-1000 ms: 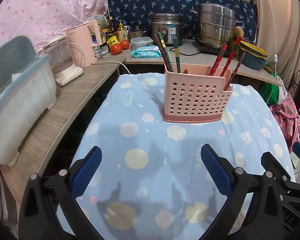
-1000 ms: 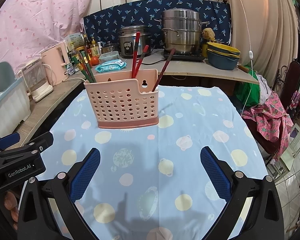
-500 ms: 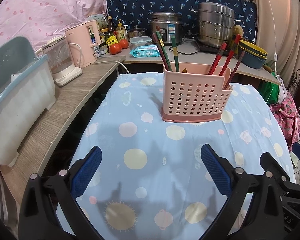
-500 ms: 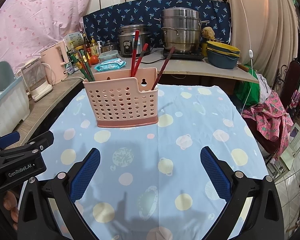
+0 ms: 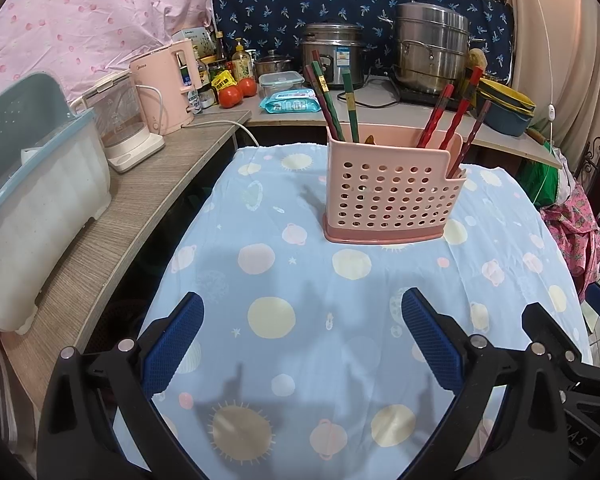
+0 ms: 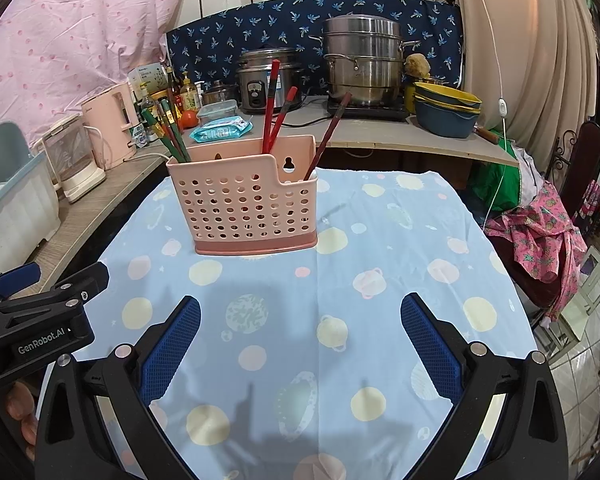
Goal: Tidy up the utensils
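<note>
A pink perforated utensil holder (image 5: 392,196) (image 6: 244,204) stands upright on the blue planet-print tablecloth (image 5: 300,280) (image 6: 340,280). Green chopsticks (image 5: 332,104) (image 6: 170,134) lean in its left compartment. Red chopsticks (image 5: 456,114) (image 6: 274,108) lean in its right compartment. My left gripper (image 5: 300,340) is open and empty, well short of the holder. My right gripper (image 6: 300,340) is open and empty, also short of the holder, which sits to its front left. The left gripper's body shows at the left edge of the right wrist view (image 6: 36,320).
A wooden counter (image 5: 112,216) runs along the left with a dish bin (image 5: 32,208), a glass kettle (image 5: 120,124) and a pink kettle (image 5: 168,88). The back shelf holds a rice cooker (image 6: 268,76), a steel steamer pot (image 6: 364,60), stacked bowls (image 6: 446,112), tomatoes and a wipes pack. A chair with clothes (image 6: 540,232) stands right.
Both views have shifted slightly; the holder sits a touch closer and higher in frame. Both grippers stay open and empty.
</note>
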`<state>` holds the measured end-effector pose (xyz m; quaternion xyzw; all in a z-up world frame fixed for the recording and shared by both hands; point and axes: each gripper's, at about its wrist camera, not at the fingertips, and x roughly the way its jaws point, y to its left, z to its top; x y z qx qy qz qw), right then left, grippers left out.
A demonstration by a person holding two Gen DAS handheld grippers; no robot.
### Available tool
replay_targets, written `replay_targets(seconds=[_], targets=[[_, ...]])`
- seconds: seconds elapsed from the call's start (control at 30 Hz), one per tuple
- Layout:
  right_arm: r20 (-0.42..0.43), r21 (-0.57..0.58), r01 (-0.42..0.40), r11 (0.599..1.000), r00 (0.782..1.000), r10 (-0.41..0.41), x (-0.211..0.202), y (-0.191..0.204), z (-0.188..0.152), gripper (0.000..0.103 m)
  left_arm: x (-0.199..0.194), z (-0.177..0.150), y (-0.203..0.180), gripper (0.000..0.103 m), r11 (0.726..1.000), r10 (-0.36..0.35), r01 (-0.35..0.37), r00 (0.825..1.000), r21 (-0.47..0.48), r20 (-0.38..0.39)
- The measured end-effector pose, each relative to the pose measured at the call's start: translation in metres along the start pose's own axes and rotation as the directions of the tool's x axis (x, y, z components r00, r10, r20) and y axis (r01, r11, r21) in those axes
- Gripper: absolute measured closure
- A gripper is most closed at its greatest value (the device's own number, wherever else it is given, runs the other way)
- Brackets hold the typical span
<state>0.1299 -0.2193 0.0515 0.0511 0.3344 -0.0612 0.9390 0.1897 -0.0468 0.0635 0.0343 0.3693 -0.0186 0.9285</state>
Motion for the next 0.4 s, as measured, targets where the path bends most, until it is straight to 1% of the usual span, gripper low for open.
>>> replay_targets(seconds=[0.4], targets=[[-0.004, 0.006, 0.005, 1.0, 1.0, -0.005, 0.0009, -0.0035, 0.0027, 0.007, 0.0057, 0.0003, 0.0026, 0.008, 1.0, 0.005, -0.005, 1.0, -0.002, -0.006]])
